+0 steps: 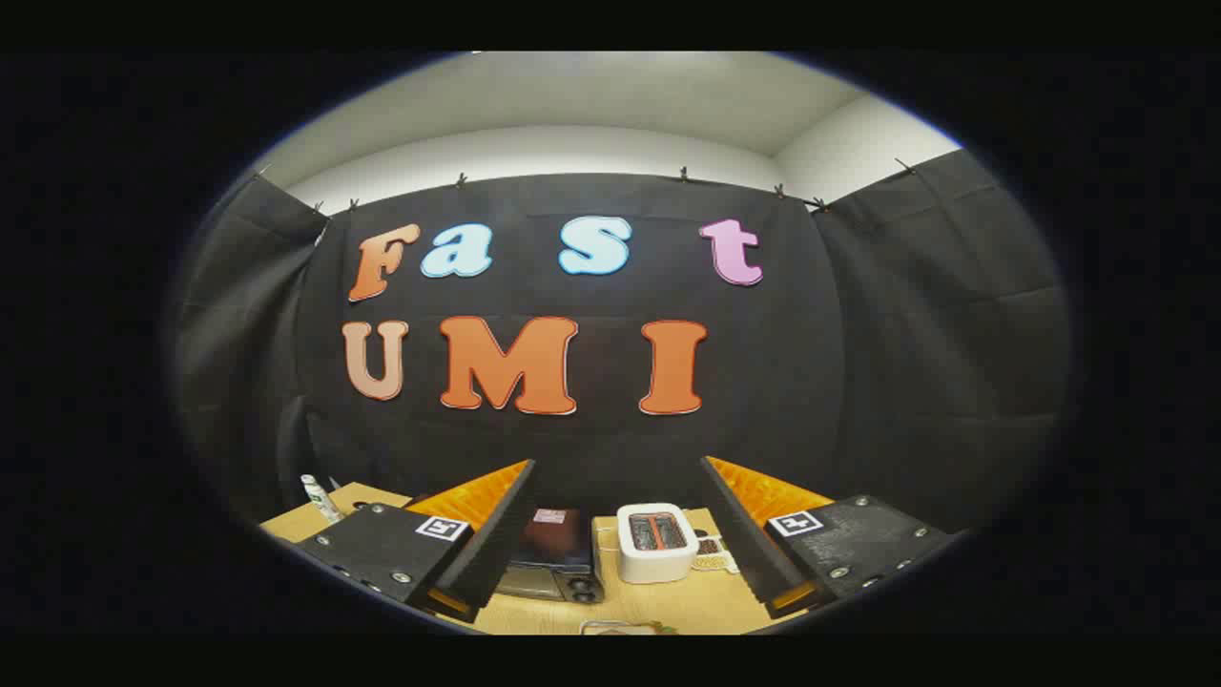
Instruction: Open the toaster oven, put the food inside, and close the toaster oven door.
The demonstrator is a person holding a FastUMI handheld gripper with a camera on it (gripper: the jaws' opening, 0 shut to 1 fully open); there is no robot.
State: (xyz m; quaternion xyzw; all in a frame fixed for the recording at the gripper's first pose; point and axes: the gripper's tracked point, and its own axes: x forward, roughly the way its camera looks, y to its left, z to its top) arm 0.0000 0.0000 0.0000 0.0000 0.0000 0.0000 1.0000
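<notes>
My gripper (618,477) is open and held high above the table, with nothing between its fingers. Far below, partly behind the left finger (486,544), stands the toaster oven (553,563), dark red on top with a glass front; its door looks closed, though it is small from here. At the near table edge, between the fingers, a plate with food (620,627) just peeks in.
A white pop-up toaster (656,542) stands to the right of the toaster oven, with a small patterned item (711,551) beside it. A white bottle (320,498) stands at the far left corner of the wooden table (687,606). Black cloth walls the booth.
</notes>
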